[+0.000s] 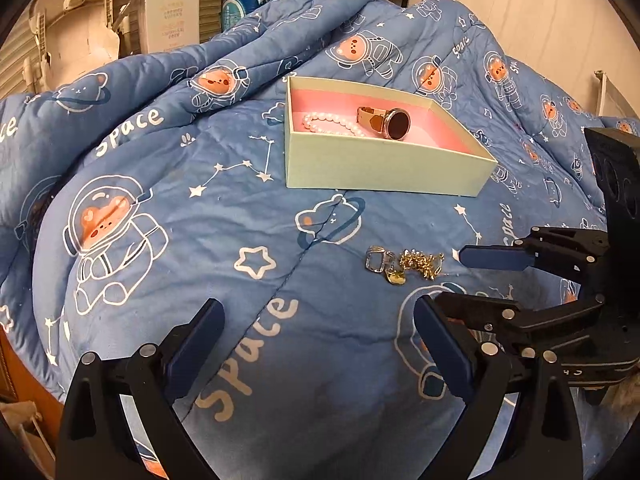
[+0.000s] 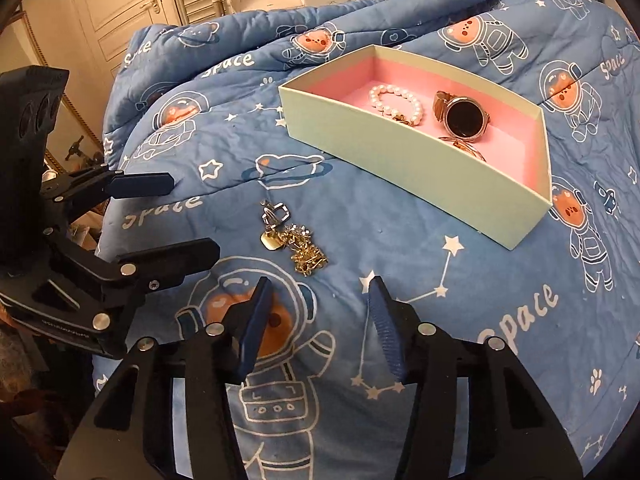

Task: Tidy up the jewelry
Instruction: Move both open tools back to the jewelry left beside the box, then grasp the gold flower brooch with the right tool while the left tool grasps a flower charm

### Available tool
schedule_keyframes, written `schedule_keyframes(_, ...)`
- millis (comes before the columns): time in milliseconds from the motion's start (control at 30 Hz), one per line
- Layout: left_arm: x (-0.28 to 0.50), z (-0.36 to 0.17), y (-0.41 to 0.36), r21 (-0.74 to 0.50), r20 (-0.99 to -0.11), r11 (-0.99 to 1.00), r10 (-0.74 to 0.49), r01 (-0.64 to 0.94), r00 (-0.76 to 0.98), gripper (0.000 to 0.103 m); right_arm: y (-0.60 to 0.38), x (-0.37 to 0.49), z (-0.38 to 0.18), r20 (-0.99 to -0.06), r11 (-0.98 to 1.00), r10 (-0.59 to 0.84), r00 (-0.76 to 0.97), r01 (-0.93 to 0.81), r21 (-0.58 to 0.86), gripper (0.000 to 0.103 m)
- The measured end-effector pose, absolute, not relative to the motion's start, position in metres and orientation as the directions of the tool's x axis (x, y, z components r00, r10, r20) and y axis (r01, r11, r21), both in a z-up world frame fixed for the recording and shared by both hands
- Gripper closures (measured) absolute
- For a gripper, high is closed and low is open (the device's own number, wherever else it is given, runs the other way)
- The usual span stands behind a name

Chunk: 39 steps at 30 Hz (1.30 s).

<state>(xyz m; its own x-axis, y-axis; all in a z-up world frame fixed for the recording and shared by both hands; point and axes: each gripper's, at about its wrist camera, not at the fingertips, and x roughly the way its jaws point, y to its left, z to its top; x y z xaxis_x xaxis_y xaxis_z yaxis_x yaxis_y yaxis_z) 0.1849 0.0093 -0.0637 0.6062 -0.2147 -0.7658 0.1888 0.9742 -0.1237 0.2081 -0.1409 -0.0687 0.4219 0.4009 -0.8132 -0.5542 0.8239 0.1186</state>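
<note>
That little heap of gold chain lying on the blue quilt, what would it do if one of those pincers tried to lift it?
The gold chain looks like fine loose links, so it would probably dangle and sag rather than hold shape. Its heart charm and silver clasp seem attached, so they would likely trail along. Thin links on the soft quilt may slip between the pads.

A blue quilt (image 1: 200,220) printed with astronaut bears, stars and the word "space" fills most of both views. At eleven o'clock in the left wrist view a white carton (image 1: 172,8) stands behind it. A cream panelled door (image 2: 116,12) shows at eleven o'clock in the right wrist view.
</note>
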Motion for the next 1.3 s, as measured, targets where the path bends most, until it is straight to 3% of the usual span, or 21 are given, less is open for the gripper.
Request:
schedule_keyframes(233, 0.181, -0.065, 0.013, -0.133, -0.76, 0.976, -0.213, 0.174, 0.614, 0.011, -0.135, 0.216, -0.07, -0.807, 0.837, 0.408, 0.428, -0.529, 0.143, 0.069)
schedule_keyframes(533, 0.179, -0.065, 0.006, -0.122, -0.757, 0.975, -0.213, 0.187, 0.618, 0.013, -0.138, 0.217, -0.071, -0.801, 0.847, 0.413, 0.432, -0.505, 0.165, 0.082)
schedule_keyframes(800, 0.178, -0.064, -0.002, -0.14, -0.753, 0.966, -0.246, 0.216, 0.611, 0.021, -0.146, 0.213, -0.071, -0.797, 0.851, 0.422, 0.432, -0.492, 0.185, 0.083)
schedule_keyframes(1000, 0.177, -0.063, -0.008, -0.143, -0.748, 0.963, -0.255, 0.227, 0.613, 0.031, -0.153, 0.21, -0.069, -0.794, 0.857, 0.422, 0.438, -0.478, 0.192, 0.083)
schedule_keyframes(1167, 0.177, -0.059, -0.014, -0.172, -0.734, 0.95, -0.299, 0.259, 0.61, 0.051, -0.16, 0.209, -0.068, -0.792, 0.864, 0.421, 0.443, -0.461, 0.202, 0.083)
schedule_keyframes(1300, 0.179, -0.058, -0.028, -0.187, -0.73, 0.929, -0.348, 0.318, 0.588, 0.059, -0.168, 0.208, -0.067, -0.792, 0.872, 0.415, 0.448, -0.445, 0.205, 0.083)
